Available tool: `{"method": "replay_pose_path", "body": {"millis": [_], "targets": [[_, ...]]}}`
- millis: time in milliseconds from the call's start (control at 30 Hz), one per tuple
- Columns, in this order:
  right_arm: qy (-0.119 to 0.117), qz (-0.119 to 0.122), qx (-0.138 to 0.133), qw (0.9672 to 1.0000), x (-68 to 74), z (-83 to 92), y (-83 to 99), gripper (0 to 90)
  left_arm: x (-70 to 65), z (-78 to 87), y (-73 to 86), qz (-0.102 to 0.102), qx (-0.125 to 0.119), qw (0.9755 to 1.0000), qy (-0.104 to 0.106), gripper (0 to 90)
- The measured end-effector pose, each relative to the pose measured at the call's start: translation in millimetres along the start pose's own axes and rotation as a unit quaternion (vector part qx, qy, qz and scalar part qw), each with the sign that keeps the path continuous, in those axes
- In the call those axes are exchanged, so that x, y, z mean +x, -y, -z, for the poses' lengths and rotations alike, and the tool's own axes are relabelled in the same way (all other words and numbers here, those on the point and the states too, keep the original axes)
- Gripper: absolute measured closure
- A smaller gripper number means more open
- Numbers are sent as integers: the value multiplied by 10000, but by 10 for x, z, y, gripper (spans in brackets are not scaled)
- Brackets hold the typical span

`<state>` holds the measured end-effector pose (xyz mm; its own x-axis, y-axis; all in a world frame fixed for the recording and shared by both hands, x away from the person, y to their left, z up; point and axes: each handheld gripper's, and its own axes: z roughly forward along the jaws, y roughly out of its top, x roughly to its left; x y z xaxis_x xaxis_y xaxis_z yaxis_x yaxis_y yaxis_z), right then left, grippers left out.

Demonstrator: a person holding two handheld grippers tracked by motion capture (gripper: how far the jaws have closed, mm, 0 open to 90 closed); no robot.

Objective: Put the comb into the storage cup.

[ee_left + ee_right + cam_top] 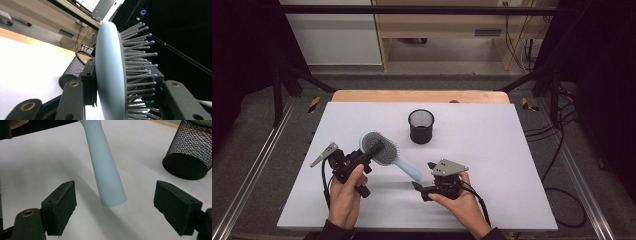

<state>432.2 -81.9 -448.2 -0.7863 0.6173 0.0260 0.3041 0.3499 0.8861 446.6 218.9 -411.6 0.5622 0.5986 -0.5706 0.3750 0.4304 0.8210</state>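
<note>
While the left gripper (373,148) clamps the pale blue hairbrush (384,151) by its head above the white table (492,150), its handle slants down toward the right gripper (113,207), whose spread jaws flank the tip untouched.

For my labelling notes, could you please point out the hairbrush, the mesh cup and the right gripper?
hairbrush (381,150), high view, on its bristle head.
mesh cup (421,128), high view, on its side wall.
right gripper (115,210), right gripper view, midway between its open jaws.
</note>
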Motion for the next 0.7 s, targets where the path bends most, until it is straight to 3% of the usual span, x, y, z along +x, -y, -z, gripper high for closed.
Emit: {"method": "replay_pose_path", "body": {"millis": [433,700], "targets": [[25,-83,97,9999,-114,12,42,151,53,48,-36,69,-97,9999,-68,543],[165,5,117,9998,-155,38,47,137,61,62,-49,63,-153,9998,-97,542]]}}
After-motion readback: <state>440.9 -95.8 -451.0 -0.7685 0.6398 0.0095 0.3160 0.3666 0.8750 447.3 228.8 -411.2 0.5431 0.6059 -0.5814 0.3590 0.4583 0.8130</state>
